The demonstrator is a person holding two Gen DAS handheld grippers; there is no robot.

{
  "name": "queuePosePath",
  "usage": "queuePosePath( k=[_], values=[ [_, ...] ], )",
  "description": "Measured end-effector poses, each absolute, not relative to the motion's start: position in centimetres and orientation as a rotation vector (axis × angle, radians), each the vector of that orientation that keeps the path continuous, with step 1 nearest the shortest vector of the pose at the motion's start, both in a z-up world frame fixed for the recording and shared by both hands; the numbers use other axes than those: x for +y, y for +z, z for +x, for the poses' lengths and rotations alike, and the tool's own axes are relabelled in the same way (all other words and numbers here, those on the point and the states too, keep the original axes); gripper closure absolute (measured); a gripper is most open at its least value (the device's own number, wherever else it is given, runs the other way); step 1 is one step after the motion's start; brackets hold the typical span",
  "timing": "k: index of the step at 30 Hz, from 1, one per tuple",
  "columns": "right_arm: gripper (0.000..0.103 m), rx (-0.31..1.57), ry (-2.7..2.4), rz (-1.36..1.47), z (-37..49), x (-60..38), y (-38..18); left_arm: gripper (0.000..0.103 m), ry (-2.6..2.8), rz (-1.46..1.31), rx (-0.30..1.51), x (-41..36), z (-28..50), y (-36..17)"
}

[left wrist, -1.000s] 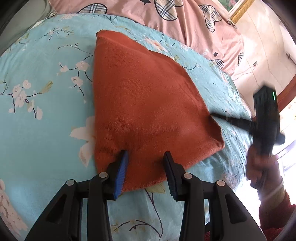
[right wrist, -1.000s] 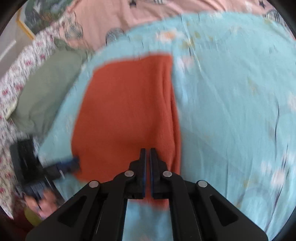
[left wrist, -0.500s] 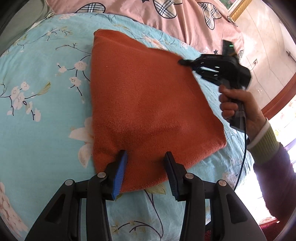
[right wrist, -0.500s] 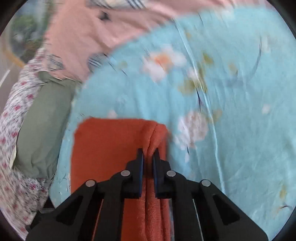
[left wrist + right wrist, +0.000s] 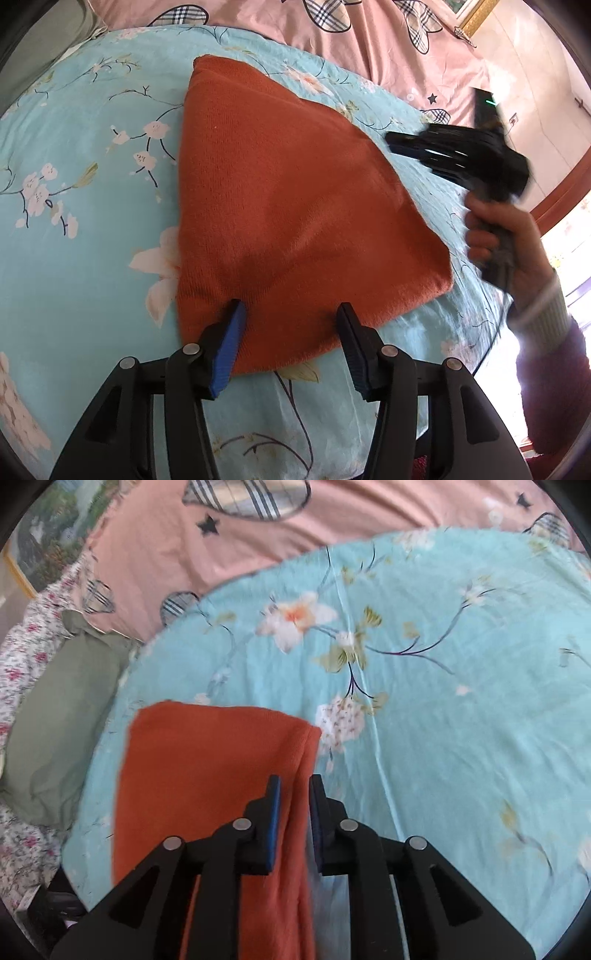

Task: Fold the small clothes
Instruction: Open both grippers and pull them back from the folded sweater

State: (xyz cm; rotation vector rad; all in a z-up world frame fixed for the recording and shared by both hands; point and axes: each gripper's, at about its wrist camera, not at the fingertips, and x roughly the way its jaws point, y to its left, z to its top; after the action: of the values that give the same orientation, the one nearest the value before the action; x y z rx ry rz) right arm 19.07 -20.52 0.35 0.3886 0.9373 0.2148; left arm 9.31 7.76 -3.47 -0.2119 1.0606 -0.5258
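Since half a second ago the right gripper (image 5: 294,792) has let go of the orange cloth (image 5: 295,218): its fingers (image 5: 274,805), then pinched on the fold at the cloth's far right corner, now stand slightly parted astride that edge, released. From the left view it sits off the cloth's right side. Folded, the cloth lies flat on the blue floral bedsheet (image 5: 74,258), near the pink blanket (image 5: 258,550). At the near edge the left gripper (image 5: 291,332) is spread wide, grasping nothing.
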Motion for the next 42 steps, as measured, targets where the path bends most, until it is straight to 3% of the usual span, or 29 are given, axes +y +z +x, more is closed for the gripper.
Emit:
queuePosePath(
  k=[4, 8, 13, 18, 20, 24, 28, 30, 32, 33, 42],
  values=[
    [0.087, 0.905, 0.335, 0.420, 12.7, -19.6, 2.1, 0.049, -0.540, -0.218, 1.063, 7.9, 8.1, -3.4],
    [0.087, 0.997, 0.390, 0.399, 8.8, -17.8, -0.4, 0.048, -0.536, -0.197, 1.058, 7.8, 7.1, -3.4],
    [0.094, 1.045, 0.345, 0.414, 7.8, -18.6, -4.1, 0.048, -0.520, -0.198, 1.065, 7.8, 6.9, -3.3],
    [0.090, 1.027, 0.329, 0.377, 6.7, -18.0, -2.1, 0.046, -0.475, -0.187, 1.042, 8.9, 5.9, -2.0],
    [0.090, 1.016, 0.324, 0.360, 6.1, -18.0, -1.1, 0.038, -0.428, -0.176, 1.028, 9.7, 5.3, -1.5],
    [0.089, 1.000, 0.341, 0.343, 3.5, -17.8, 0.1, 0.036, -0.337, -0.140, 1.020, 11.3, 4.4, -1.2],
    [0.087, 0.999, 0.348, 0.312, 0.9, -17.0, 0.5, 0.024, -0.248, -0.080, 1.018, 11.9, 3.6, -1.0],
    [0.077, 1.007, 0.342, 0.283, -0.3, -16.5, 0.4, 0.021, -0.196, -0.031, 1.005, 11.8, 2.8, -0.9],
    [0.045, 1.011, 0.329, 0.255, -1.3, -16.2, 0.2, 0.020, -0.171, 0.021, 0.994, 11.3, 2.0, -0.9],
    [0.038, 1.007, 0.317, 0.240, -1.9, -16.1, 0.2, 0.019, -0.167, 0.040, 0.993, 11.2, 1.7, -0.9],
    [0.015, 0.981, 0.297, 0.104, -5.6, -15.4, 0.6, 0.018, -0.134, 0.179, 1.017, 9.2, -1.1, -1.9]
  ],
)
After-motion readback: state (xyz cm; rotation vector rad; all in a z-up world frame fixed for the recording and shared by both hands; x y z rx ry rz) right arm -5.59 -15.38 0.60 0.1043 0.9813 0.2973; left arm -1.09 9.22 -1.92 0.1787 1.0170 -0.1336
